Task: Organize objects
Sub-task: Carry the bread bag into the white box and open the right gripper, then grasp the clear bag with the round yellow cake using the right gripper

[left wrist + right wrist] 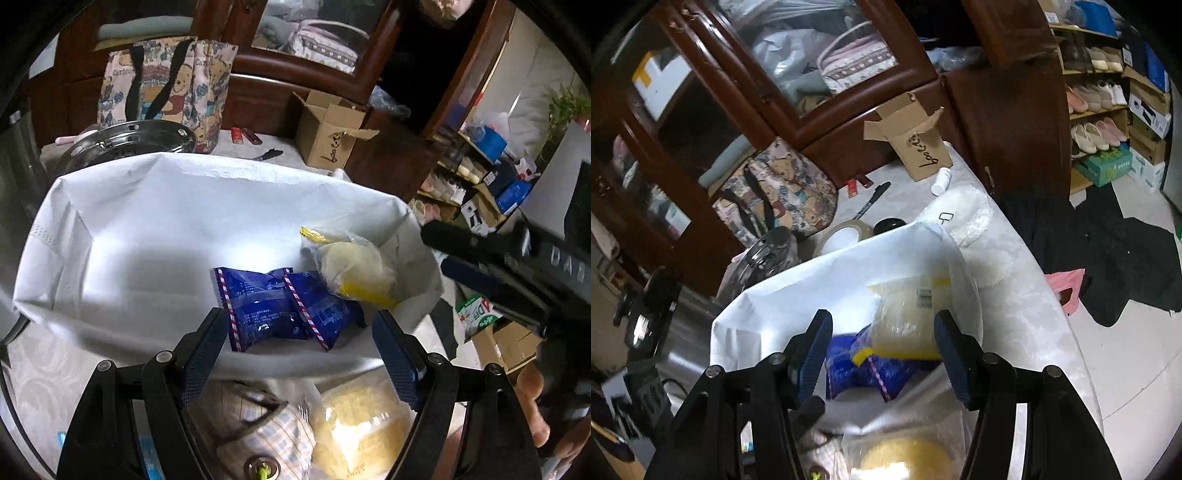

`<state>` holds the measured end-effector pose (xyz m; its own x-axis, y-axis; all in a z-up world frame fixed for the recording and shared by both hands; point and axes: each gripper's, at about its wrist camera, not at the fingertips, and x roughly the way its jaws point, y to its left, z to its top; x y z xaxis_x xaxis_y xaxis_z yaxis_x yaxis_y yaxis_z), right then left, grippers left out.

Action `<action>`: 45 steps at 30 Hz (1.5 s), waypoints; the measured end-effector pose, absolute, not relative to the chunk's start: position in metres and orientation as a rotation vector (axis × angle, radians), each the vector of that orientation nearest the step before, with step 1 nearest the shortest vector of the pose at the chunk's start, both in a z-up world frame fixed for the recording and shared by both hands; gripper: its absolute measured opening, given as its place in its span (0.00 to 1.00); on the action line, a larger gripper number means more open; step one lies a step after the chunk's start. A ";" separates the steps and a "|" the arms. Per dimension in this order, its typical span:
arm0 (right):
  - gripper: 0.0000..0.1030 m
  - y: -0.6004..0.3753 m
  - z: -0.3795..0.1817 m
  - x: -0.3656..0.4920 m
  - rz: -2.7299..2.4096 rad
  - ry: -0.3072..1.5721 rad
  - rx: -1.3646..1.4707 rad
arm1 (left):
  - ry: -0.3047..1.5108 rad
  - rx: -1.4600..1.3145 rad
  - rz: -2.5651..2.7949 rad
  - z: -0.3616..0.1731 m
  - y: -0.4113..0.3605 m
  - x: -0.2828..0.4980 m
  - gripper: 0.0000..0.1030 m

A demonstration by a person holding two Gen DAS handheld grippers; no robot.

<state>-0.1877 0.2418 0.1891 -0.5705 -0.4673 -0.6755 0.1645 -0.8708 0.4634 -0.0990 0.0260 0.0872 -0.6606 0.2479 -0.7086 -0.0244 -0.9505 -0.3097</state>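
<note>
Packing is under way: two blue snack packets (pixel 284 306) and a yellow bread pack (pixel 354 271) are seen low-centre inside the white bag (pixel 147 221). The left claw (pixel 299 354) and right claw (pixel 882 354) are held apart, empty. Next, the wrapped bread (pixel 362 428) at the bottom edge would need gripping.

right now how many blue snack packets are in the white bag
2. One blue packet lies at the bottom of the white bag, the other blue packet beside it on the right, partly under the yellow-trimmed clear packet. More may be hidden beneath.
</note>
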 end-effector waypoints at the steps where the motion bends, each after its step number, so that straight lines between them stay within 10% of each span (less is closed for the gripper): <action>1: 0.54 0.242 0.190 -0.183 -2.447 -0.493 1.199 | -0.420 -1.208 2.701 0.089 0.026 -0.096 0.77; 22: 0.62 0.234 0.120 -0.130 -2.255 -0.232 1.398 | -0.254 -1.001 2.923 0.072 0.023 -0.014 0.77; 36: 0.99 0.202 0.101 -0.119 -2.299 -0.049 1.447 | -0.329 -1.129 2.918 0.057 0.008 -0.018 0.77; 45: 1.00 0.182 0.084 -0.112 -2.330 0.171 1.446 | -0.342 -1.149 2.938 0.057 0.000 -0.017 0.77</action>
<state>-0.1117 0.1825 0.0844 -0.3906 -0.2626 -0.8823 0.3884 -0.9160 0.1006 -0.0167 0.0004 0.0570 -0.7375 0.0484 -0.6736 0.1074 -0.9763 -0.1877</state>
